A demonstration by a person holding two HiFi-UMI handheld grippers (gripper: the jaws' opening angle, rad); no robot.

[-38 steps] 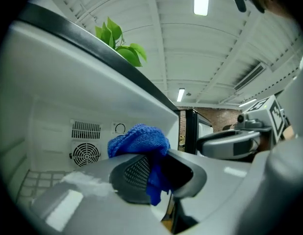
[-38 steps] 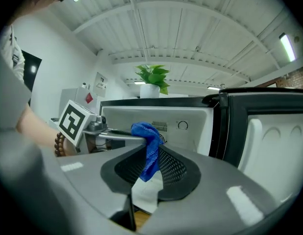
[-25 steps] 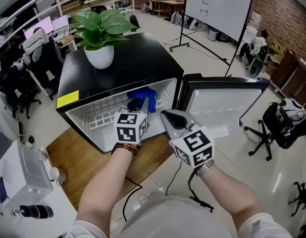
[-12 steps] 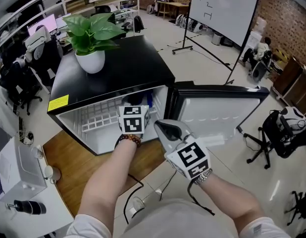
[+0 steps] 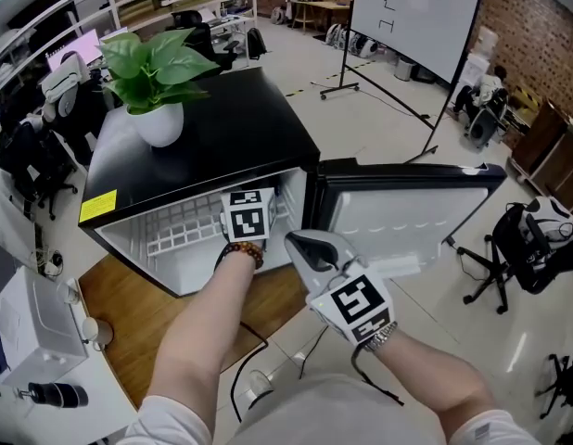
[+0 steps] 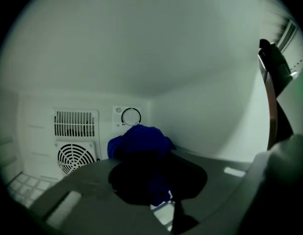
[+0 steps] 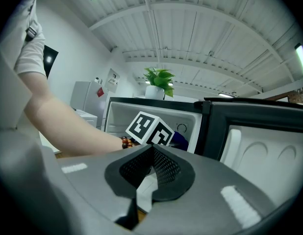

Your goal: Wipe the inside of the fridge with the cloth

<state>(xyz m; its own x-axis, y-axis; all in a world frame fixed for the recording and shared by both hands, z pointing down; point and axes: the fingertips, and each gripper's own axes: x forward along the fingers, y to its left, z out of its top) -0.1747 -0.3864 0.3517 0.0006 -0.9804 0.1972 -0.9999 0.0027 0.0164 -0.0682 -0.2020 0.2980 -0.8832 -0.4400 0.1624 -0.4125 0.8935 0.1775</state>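
Inside the fridge [image 5: 212,146], left fingers [image 6: 190,174] pinch the cloth [image 6: 140,140].

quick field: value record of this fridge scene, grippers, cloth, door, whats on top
fridge: small, black outside, white inside
door: open, swung to the right
left gripper: reaching inside the fridge, shut on the cloth
cloth: blue, bunched between the jaws, in front of the dial on the back wall; contact with the wall can't be told
right gripper: outside the opening, shut, empty
on top: potted plant in a white pot
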